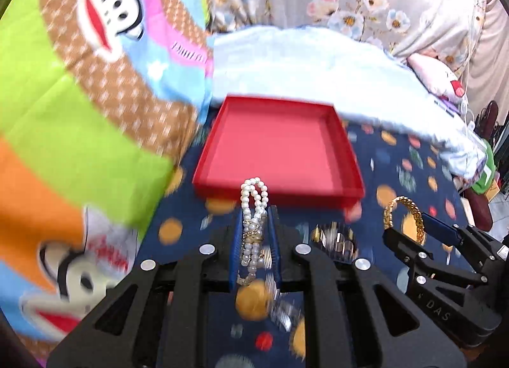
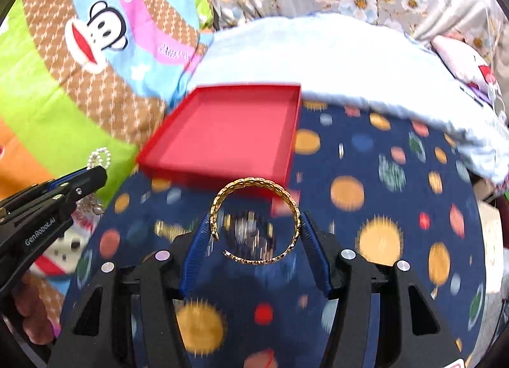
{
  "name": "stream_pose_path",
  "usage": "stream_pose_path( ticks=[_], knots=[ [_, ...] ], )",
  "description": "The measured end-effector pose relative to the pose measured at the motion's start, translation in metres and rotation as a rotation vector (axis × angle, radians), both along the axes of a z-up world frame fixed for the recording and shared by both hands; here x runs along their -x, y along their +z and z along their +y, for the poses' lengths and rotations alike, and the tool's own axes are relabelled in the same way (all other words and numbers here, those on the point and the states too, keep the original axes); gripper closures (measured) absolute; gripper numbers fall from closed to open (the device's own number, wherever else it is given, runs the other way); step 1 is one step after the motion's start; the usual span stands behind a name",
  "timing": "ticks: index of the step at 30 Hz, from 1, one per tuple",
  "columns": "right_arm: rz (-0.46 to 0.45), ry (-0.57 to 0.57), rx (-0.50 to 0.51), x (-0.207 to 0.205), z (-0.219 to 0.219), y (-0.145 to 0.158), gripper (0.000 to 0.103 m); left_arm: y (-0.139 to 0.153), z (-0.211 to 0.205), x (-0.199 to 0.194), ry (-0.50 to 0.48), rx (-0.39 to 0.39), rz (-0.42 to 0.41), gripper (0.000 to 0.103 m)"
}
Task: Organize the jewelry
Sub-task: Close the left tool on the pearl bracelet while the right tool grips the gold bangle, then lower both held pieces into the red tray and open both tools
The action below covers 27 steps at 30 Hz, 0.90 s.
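My left gripper [image 1: 254, 218] is shut on a white pearl bracelet [image 1: 254, 205] with gold links and holds it above the bed, just short of the near rim of an empty red tray [image 1: 280, 199]. My right gripper [image 2: 256, 224] is shut on a gold chain-link bangle [image 2: 254, 188] and holds it up in front of the tray's near corner [image 2: 222, 180]. The bangle [image 1: 413, 218] and right gripper [image 1: 410, 231] show at the right of the left wrist view. The pearls [image 2: 100, 158] and left gripper [image 2: 92, 177] show at the left of the right wrist view.
More jewelry, a blurred silver and gold piece [image 1: 337, 240], lies on the dark blue spotted bedspread [image 2: 381, 224] below the grippers. A colourful monkey-print quilt [image 1: 79, 97] is heaped at the left and a pale blue blanket [image 1: 318, 65] lies behind the tray.
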State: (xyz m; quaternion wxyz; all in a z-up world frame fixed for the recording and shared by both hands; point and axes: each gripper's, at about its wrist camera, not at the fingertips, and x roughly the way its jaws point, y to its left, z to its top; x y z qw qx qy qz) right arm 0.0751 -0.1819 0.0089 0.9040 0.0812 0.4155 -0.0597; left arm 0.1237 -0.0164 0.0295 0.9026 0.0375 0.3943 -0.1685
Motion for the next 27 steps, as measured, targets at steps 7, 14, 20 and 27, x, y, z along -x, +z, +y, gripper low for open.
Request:
stream_pose_path(
  ticks=[7, 14, 20, 27],
  knots=[
    [-0.046, 0.001, 0.016, -0.091, -0.021, 0.019, 0.047, 0.005, -0.041, -0.082, 0.012, -0.045, -0.077, 0.088],
    [-0.016, -0.007, 0.043, -0.177, -0.039, 0.002, 0.047, -0.015, -0.066, -0.155, 0.04, -0.078, -0.074, 0.088],
    [0.05, -0.017, -0.006, -0.222, -0.057, -0.027, 0.047, -0.042, -0.078, -0.203, 0.072, -0.095, -0.034, 0.088],
    [0.103, -0.019, -0.029, -0.249, -0.065, -0.054, 0.047, -0.065, -0.09, -0.229, 0.078, -0.112, -0.002, 0.088]
  ],
)
